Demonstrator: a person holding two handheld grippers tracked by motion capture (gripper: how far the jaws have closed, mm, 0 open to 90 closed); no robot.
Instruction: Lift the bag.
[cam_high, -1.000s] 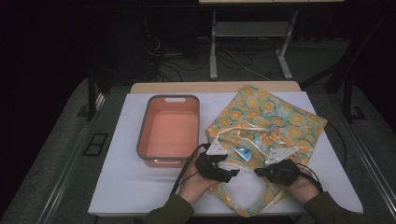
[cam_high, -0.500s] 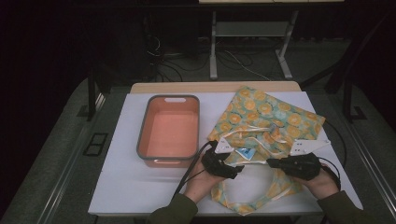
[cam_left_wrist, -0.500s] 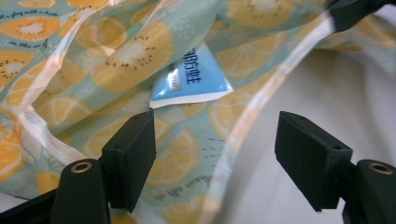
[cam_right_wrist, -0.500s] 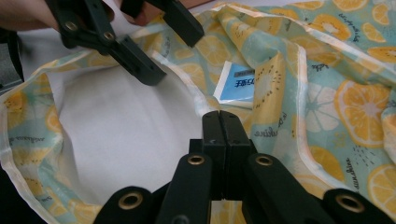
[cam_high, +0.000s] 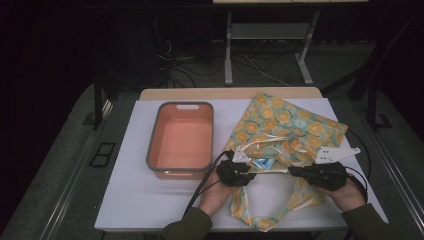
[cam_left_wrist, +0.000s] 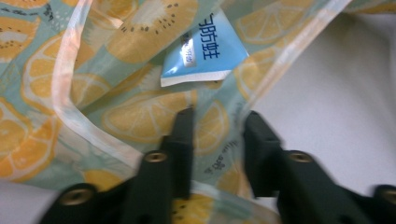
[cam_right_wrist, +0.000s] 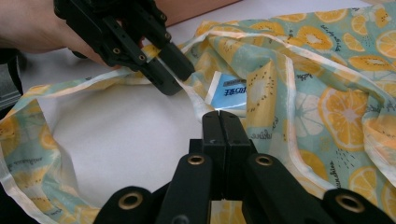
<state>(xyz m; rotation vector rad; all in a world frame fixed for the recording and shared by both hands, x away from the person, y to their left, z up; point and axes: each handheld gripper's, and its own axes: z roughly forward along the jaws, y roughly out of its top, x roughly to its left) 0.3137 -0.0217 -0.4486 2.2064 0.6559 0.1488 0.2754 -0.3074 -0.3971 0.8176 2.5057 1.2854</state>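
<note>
An apron (cam_high: 285, 120) printed with orange slices on teal lies at the table's right. A blue label (cam_high: 262, 163) shows on it between my two grippers. My left gripper (cam_high: 252, 174) points right at the apron's pale hem. Its jaws have just been closing, and in the left gripper view (cam_left_wrist: 217, 126) they still stand apart with flat cloth (cam_left_wrist: 140, 116) between them, the label (cam_left_wrist: 205, 51) just ahead. My right gripper (cam_high: 291, 171) points left, shut on the hem, which runs taut to the left gripper. In the right gripper view its jaws (cam_right_wrist: 219, 116) meet below the label (cam_right_wrist: 229, 95), facing the left gripper (cam_right_wrist: 170, 74).
An orange bin with a grey rim (cam_high: 150, 150) stands left of the apron with nothing in it. The white table top (cam_high: 150, 200) reaches to the front edge. Black cables trail from both grippers over the table. The apron's neck loop (cam_high: 272, 220) hangs near the front edge.
My right hand has drawn to the right and a little up, pulling the pale hem straight between the grippers. The left hand has stayed where it was.
</note>
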